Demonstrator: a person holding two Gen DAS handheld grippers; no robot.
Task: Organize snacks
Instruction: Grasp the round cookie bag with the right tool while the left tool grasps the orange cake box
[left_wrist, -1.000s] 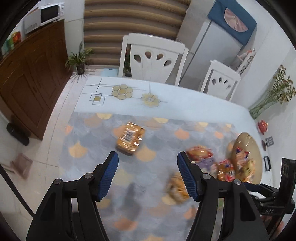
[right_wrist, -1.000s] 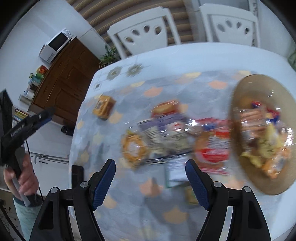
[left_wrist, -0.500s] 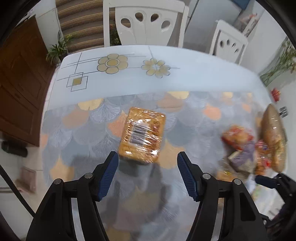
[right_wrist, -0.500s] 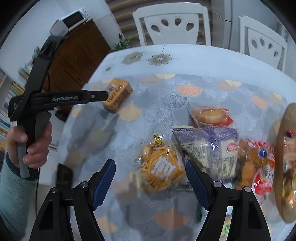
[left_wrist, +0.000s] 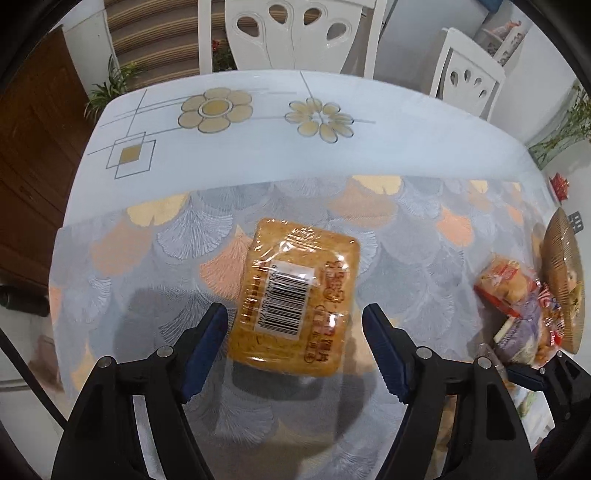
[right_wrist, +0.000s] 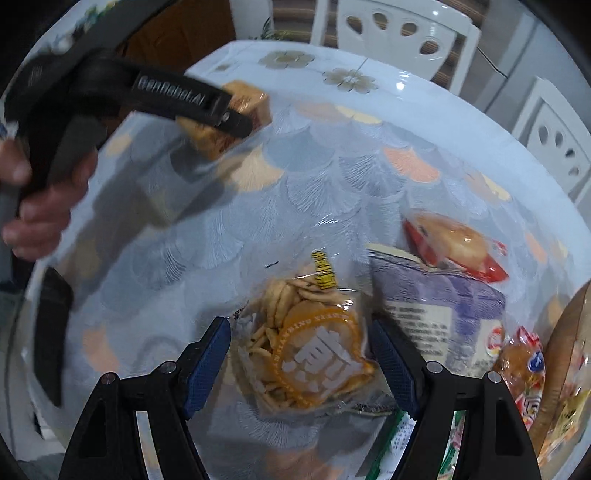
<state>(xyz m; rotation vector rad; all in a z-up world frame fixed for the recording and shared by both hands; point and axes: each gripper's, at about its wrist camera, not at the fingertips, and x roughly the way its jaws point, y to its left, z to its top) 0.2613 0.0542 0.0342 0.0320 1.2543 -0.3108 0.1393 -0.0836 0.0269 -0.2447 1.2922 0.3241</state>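
An orange cracker pack with a barcode (left_wrist: 295, 295) lies on the patterned cloth. My left gripper (left_wrist: 295, 350) is open, its blue pads on either side of the pack's near end, apart from it. The same pack shows in the right wrist view (right_wrist: 240, 110) behind the left gripper's arm. My right gripper (right_wrist: 299, 363) is open around a clear bag of round crackers with an orange label (right_wrist: 303, 343). A purple bag (right_wrist: 436, 310), a red bun pack (right_wrist: 454, 243) and an orange pastry pack (right_wrist: 521, 369) lie to its right, next to a brown bowl (left_wrist: 561, 266) holding snacks.
The table (left_wrist: 258, 147) has a pale far half with flower prints. Two white chairs (left_wrist: 295, 33) stand behind it. A wooden cabinet (left_wrist: 33, 147) and a plant are at the left. A green-edged packet (right_wrist: 391, 443) lies under my right gripper.
Both grippers have moved forward and down. The left one now straddles the orange pack, the right one straddles the clear cracker bag. Both stay open.
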